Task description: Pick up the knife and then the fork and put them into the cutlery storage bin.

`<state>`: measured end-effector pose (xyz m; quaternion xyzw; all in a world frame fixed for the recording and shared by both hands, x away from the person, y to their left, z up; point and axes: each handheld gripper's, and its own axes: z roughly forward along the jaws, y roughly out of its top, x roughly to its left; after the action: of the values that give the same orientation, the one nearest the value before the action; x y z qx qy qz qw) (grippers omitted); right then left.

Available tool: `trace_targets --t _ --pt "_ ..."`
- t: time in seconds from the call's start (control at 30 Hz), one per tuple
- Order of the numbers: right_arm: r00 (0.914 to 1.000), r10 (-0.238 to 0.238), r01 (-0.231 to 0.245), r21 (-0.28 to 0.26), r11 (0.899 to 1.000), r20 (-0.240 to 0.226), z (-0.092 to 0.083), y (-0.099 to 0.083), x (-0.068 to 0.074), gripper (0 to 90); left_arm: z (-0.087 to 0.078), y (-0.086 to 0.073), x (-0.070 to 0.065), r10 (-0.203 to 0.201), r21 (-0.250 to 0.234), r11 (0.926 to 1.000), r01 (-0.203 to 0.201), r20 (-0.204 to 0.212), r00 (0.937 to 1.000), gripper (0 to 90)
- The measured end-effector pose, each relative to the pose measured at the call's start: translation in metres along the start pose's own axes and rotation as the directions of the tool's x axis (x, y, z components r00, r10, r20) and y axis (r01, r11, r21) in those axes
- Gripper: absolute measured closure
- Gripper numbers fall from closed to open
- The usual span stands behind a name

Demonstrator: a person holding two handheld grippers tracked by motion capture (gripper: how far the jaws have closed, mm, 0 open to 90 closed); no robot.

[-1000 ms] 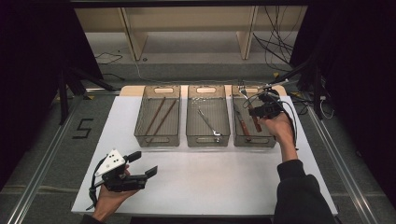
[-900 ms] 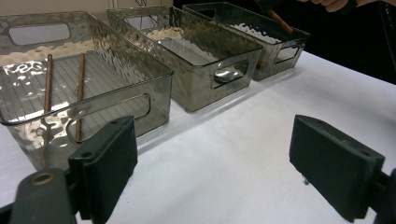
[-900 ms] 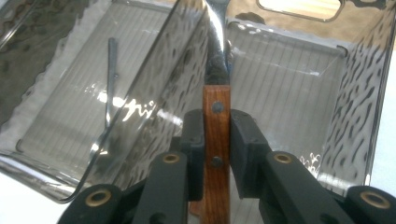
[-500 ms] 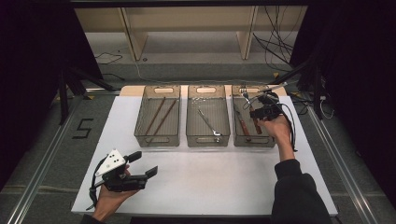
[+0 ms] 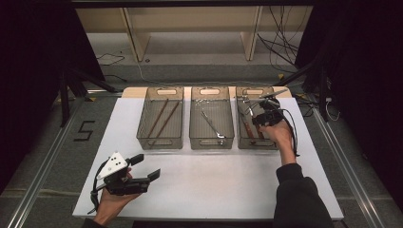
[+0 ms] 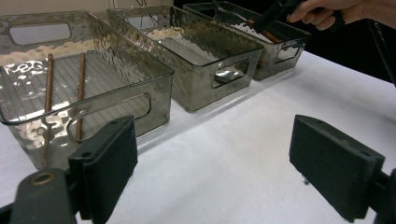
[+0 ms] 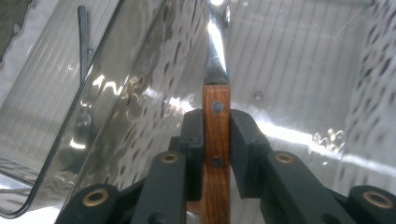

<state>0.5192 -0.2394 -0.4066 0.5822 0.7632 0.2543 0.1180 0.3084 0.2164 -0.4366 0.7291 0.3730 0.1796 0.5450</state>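
**Right tongs** (image 7: 217, 135): clenched on the wooden handle (image 7: 216, 140) of a knife, over the rightmost bin (image 5: 243, 95) at the far side of the desk (image 5: 214, 185). The pads sit square on the flat sides of the handle, between its two rivets. The steel part (image 7: 215, 51) runs straight ahead and downward into the bin.

**Left tongs** (image 6: 233, 168): released, jaws wide apart, nothing between them. I hold them low over the near left of the desk, well apart from all three bins.

**Step in hand (my judgement):** moving the knife at the bin, either lifting it out or setting it down; I cannot tell which. To do it well I keep the grip centred on the handle, keep the blade in line with the tongs, and travel straight so the steel does not knock the bin wall. The handle is smooth, so the clench should hold until the piece is settled.

**Materials and shapes:**
- Handle: reddish-brown wood, flat-sided, straight grain, metal rivets.
- Blade: polished steel, narrow, bright with glare; its tip is lost in reflection.
- Bins: three clear smoky plastic boxes, rippled walls, ribbed floors, slot handles at the ends.
- Left bin (image 6: 28, 126): two thin brown rods (image 6: 49, 84).
- Middle bin (image 5: 211, 138): a slim metal utensil (image 5: 211, 124).
- Desk: matte white, plain.
- Pads: black, blocky, dull.
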Motion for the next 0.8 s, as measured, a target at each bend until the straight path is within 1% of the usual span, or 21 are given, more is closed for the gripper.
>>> trace_targets --t 0.03,0.1,0.17,0.27,0.4,0.47,0.6,0.63,0.7,0.8 --pt "1.0000 0.005 -0.005 -0.002 1.000 -0.007 0.000 0.000 0.000 67.9 0.000 0.000 0.000 0.000 0.000 1.0000 0.000 0.000 1.0000 14.8" --pt "0.9993 0.008 -0.008 -0.005 1.000 -0.037 -0.001 0.001 0.000 64.6 0.000 0.000 0.000 0.000 -0.001 1.0000 0.000 0.000 1.0000 14.8" --pt "0.9991 -0.002 0.002 -0.017 1.000 -0.041 -0.003 0.002 0.002 63.3 0.000 0.000 0.000 0.000 0.000 1.0000 0.000 0.000 1.0000 14.8" --pt "0.9983 -0.006 0.004 -0.032 0.999 -0.059 -0.008 0.002 0.003 60.6 0.000 0.000 0.000 0.001 0.000 1.0000 -0.001 0.001 1.0000 14.8" --pt "0.9972 -0.018 0.015 -0.044 0.999 -0.072 -0.013 0.000 0.005 54.8 0.000 0.000 0.000 0.000 0.001 1.0000 0.000 0.000 1.0000 14.8" --pt "0.9950 -0.037 0.030 -0.075 0.997 -0.093 -0.017 -0.002 0.008 50.9 0.000 0.000 0.000 0.000 0.001 1.0000 0.000 0.000 1.0000 14.8" --pt "0.9899 -0.058 0.041 -0.132 0.990 -0.129 -0.027 -0.009 0.016 41.6 0.000 0.000 0.000 0.002 0.007 1.0000 -0.002 0.000 1.0000 14.8" --pt "0.9875 -0.071 0.049 -0.154 0.987 -0.141 -0.031 -0.012 0.019 40.1 0.000 0.000 0.000 0.002 0.006 1.0000 -0.002 0.001 1.0000 14.8" --pt "0.9835 -0.080 0.049 -0.185 0.981 -0.162 -0.036 -0.018 0.023 37.9 0.001 0.000 0.000 0.000 0.006 1.0000 0.000 0.001 1.0000 14.8" --pt "0.9743 -0.100 0.054 -0.224 0.973 -0.202 -0.044 -0.027 0.030 34.9 0.001 0.000 -0.001 0.000 0.007 1.0000 0.000 0.002 1.0000 14.8"
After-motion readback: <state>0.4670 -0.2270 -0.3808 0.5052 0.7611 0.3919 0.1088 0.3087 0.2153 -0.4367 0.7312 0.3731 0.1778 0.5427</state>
